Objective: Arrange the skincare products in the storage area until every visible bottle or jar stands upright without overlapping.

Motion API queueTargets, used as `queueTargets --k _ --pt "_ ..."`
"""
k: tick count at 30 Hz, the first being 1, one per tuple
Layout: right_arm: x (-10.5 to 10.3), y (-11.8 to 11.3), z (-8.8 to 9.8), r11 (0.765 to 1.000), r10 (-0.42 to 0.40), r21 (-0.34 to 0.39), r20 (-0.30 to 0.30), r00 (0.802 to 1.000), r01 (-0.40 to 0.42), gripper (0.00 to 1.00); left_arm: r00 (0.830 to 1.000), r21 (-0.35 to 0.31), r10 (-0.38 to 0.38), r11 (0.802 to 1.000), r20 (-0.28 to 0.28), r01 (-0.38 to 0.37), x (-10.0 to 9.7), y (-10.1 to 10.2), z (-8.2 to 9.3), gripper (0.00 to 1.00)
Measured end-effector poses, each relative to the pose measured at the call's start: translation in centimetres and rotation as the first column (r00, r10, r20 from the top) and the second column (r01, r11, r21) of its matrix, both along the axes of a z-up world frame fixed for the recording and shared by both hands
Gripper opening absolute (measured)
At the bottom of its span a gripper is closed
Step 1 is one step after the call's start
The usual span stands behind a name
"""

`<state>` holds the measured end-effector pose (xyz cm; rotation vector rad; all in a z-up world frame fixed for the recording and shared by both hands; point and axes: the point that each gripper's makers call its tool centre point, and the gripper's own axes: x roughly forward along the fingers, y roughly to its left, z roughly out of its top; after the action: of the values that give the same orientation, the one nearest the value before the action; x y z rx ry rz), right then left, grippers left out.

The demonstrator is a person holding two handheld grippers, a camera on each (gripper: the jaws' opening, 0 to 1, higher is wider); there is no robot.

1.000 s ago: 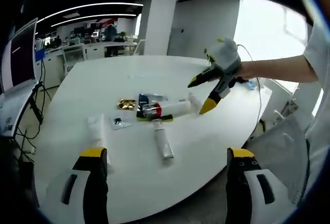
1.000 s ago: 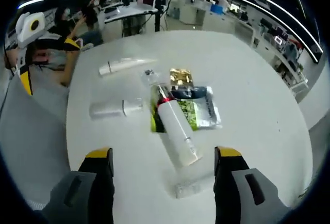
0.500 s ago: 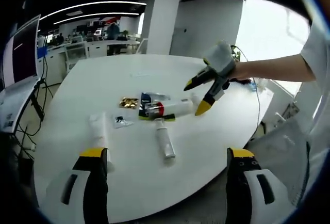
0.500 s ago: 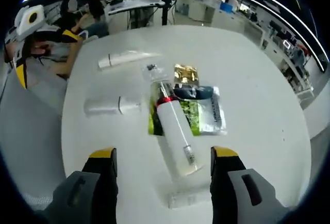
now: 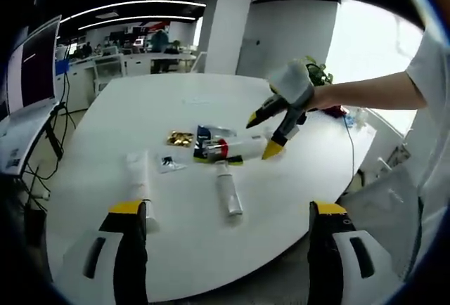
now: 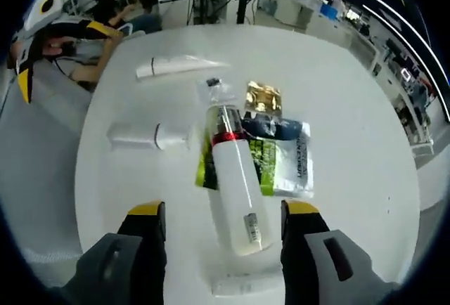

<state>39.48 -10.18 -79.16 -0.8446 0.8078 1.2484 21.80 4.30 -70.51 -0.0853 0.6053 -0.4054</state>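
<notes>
Tools both stand wide open, holding nothing: the right tool (image 6: 218,213) hangs just above the white bottle (image 6: 234,182), the left tool (image 5: 225,210) well back at the table (image 5: 140,108) edge. Beside the bottle lie a gold sachet (image 6: 262,97), foil packets (image 6: 281,157) under it, and two tubes (image 6: 151,136) (image 6: 176,67). Nothing stands upright yet; judged so, the arranging has barely begun.
</notes>
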Motion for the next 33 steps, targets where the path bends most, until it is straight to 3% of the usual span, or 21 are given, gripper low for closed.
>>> queueTargets --k 13,24,33 --pt "1.1 1.1 -0.7 0.999 0.049 -0.023 0.007 0.999 -0.049 0.59 1.0 -0.007 0.012 1.0 -0.008 -0.012 0.0 0.2 -0.1 0.88" --pt "1.3 2.0 -2.0 0.991 0.112 -0.067 -0.011 0.994 -0.113 0.42 1.0 -0.005 0.027 1.0 -0.013 -0.027 0.1 0.4 -0.2 0.88" --pt "1.7 2.0 -2.8 0.985 0.134 -0.11 -0.009 0.991 -0.135 0.37 0.999 -0.002 0.036 0.999 -0.013 -0.036 0.1 0.6 -0.2 0.88"
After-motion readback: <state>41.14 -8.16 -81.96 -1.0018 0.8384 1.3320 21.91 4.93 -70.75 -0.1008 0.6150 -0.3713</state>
